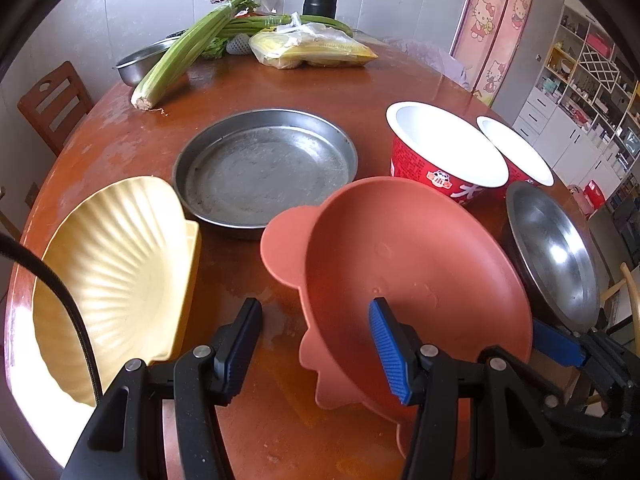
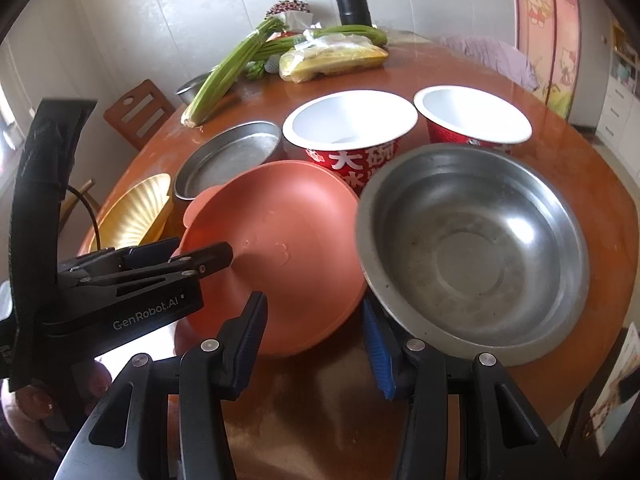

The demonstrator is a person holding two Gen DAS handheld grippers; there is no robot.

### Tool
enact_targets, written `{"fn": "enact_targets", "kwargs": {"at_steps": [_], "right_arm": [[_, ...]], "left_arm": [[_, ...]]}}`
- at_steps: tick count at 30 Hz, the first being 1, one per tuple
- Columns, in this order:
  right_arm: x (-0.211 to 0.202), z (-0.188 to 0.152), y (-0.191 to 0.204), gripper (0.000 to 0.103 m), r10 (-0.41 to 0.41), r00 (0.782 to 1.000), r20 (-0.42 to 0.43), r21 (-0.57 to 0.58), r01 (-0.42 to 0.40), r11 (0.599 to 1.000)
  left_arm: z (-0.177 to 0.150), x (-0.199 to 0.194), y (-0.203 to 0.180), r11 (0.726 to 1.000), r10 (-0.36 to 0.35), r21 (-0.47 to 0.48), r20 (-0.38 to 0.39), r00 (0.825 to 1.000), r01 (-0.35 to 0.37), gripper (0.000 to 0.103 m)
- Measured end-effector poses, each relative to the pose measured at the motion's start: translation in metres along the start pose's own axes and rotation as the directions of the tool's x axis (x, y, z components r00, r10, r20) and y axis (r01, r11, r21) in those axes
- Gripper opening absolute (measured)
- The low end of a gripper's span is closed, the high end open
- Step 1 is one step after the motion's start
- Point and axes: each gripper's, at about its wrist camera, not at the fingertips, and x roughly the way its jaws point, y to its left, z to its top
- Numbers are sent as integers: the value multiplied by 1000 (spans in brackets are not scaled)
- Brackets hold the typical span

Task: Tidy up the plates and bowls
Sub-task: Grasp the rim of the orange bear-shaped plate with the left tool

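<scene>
- On the near half of the round wooden table (image 1: 320, 92), the dishes to be sorted crowd together: a yellow shell-shaped plate (image 1: 116, 276) at near left, a flat steel pan (image 1: 264, 168) behind it, an orange eared plate (image 1: 400, 264) at centre, a steel bowl (image 2: 472, 248) at near right, and two red paper bowls (image 2: 352, 128) farther back.
- Left gripper (image 1: 316, 344): fingers apart, holding nothing. The blue pad of one finger lies over the orange plate's near rim; the other hangs above bare table.
- Right gripper (image 2: 316, 340): fingers also apart and empty, one just beside the near edge of the steel bowl, whose rim overlaps the orange plate's right side.
- Risk 1: the orange plate looks tilted rather than flat, so a one-sided pinch on its thin rim may let it pivot or slip.
- Risk 2: lifting the orange plate could drag the overlapping steel bowl and knock the light paper bowls, which would likely tip easily.
- Risk 3: both grippers work close together near the same rim; they could collide.
- Celery (image 1: 188, 52) and a bagged item (image 1: 312, 48) at the far edge are well apart.
</scene>
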Motion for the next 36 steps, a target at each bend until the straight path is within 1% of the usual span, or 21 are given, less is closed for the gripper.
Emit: {"fn": "enact_targets", "kwargs": {"at_steps": [4,7,16,18,20,26,30,31,34,36], "right_arm": [[6,-2,7,50,-7,1000,-1,-37,7,999],[6,-4,13,50,5,1000,-11,-65,-6,998],[1,-11,28,52,61,997,-40,-111,-65,992],[1,-10,26,52,84,995,-49,-101,-88,991],[1,-8,21,52,91,995,-50,-74,-95,993],[6,-4,9,52,87,995,-55,-15,-88,996],[9,-1,7,52,74,996,-42,-18,-75,997],[9,0,8,52,68,997,-36,-28,-69,997],[9,0,15,52,65,998,-18,-76,-66,995],[8,0,20,53,53,999,-6,-110,-53,993]], "left_arm": [[-2,1,-4,1000,17,22,4,1000,-17,55],[-4,-2,-3,1000,17,25,1,1000,-17,55],[-7,-7,9,1000,11,-6,-2,1000,-11,55],[-9,-7,10,1000,27,-5,-2,1000,-27,55],[-9,-8,11,999,38,-6,-2,999,-38,55],[-11,-10,14,999,38,-13,0,999,-38,55],[-13,-11,13,999,36,-14,4,999,-36,55],[-13,-11,12,1000,28,-15,6,1000,-28,54],[-12,-11,12,1000,6,-17,9,1000,-6,41],[-12,-12,12,1000,2,-20,6,1000,-2,41]]}}
